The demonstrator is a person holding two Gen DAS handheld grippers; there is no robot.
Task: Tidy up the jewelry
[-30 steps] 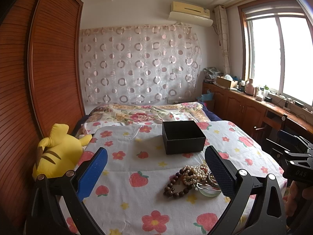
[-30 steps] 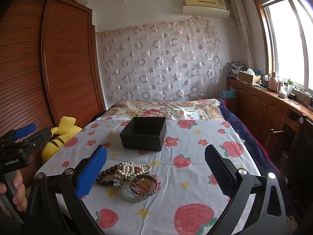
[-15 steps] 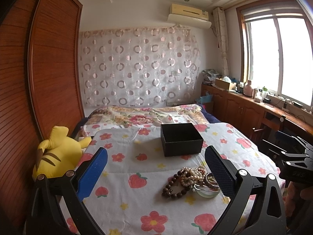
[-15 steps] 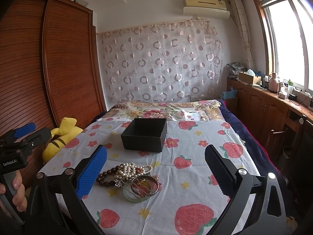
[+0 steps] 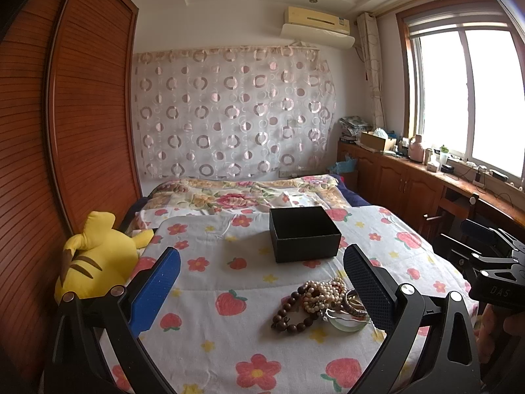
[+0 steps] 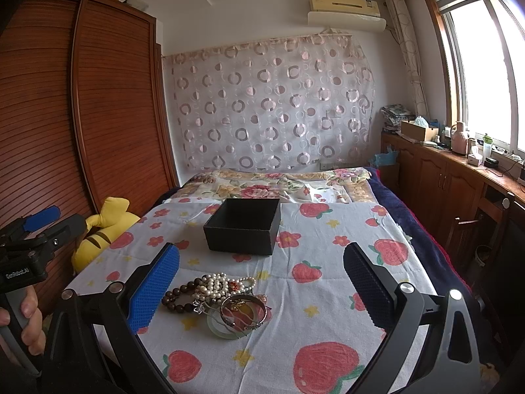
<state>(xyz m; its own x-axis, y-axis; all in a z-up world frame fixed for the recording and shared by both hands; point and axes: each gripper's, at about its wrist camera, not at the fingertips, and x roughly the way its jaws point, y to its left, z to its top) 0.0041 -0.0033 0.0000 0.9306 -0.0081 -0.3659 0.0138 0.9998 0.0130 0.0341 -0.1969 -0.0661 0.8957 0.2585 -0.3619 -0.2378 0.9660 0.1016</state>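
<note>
A pile of jewelry (image 5: pixel 323 303) lies on the strawberry-print bedspread (image 5: pixel 229 344): a brown bead bracelet (image 5: pixel 290 315), pearl strands (image 6: pixel 213 284), a metal bangle (image 6: pixel 242 310) and a pale green bangle (image 6: pixel 226 328). An open black box (image 5: pixel 303 238) stands behind it, also in the right wrist view (image 6: pixel 244 226). My left gripper (image 5: pixel 261 282) is open and empty, above the bed left of the pile. My right gripper (image 6: pixel 261 282) is open and empty, above the pile's right side.
A yellow plush toy (image 5: pixel 98 259) lies at the bed's left edge by the wooden wardrobe (image 5: pixel 65 131). A flowered quilt (image 5: pixel 242 192) lies behind the box. Wooden cabinets (image 5: pixel 410 184) with clutter run under the window at right.
Both views have shifted slightly: the box and jewelry sit a little lower and nearer. Both grippers stay open and empty.
</note>
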